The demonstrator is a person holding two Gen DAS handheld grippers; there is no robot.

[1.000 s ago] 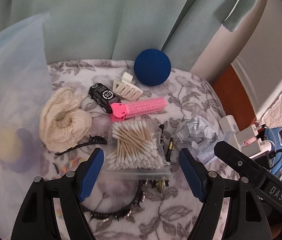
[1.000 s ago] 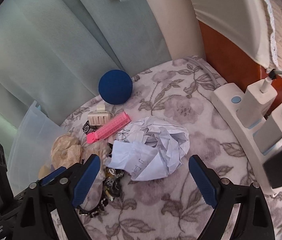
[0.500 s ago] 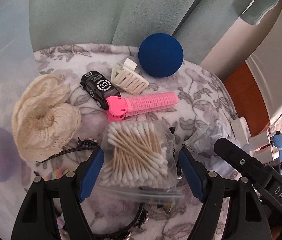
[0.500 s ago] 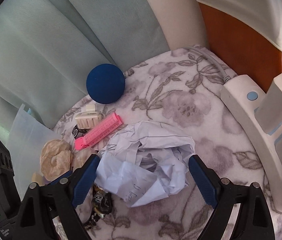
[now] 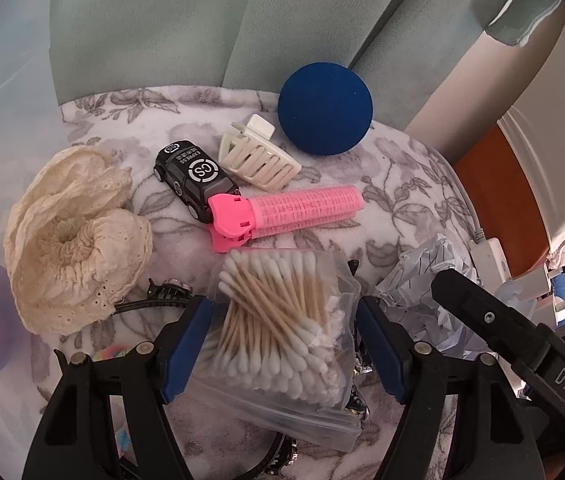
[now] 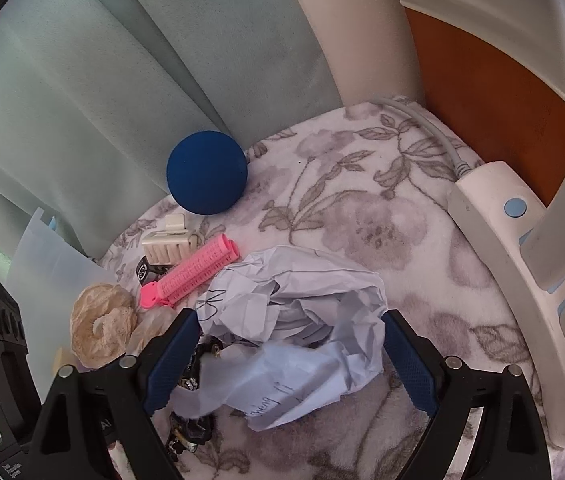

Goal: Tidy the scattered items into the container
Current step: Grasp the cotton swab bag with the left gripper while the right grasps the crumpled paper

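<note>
Between the right gripper's [image 6: 286,360] jaws, which stand wide apart, lies the crumpled ball of pale lined paper [image 6: 294,328] on the grey-flowered white cloth [image 6: 362,220]; its left edge is against the left pad, while the right pad is just clear of it. Left of those jaws, at the frame edge, stands the translucent plastic container [image 6: 42,256]. Ahead of the jaws and well apart sits the round dark blue ball [image 6: 206,172].

Between the left gripper's [image 5: 282,344] jaws lies the clear zip bag of wooden cotton swabs [image 5: 278,320]; the jaws are closing, each pad close beside the bag, and whether they press it cannot be told. Left of these jaws rests the cream lace scrunchie [image 5: 74,236]. Just ahead of the bag lies the pink plastic hair roller clip [image 5: 282,212], touching the small black toy car [image 5: 194,176]; beyond it is the ivory claw hair clip [image 5: 258,156]. A thin black hair clip [image 5: 162,296] lies by the left pad.
</note>
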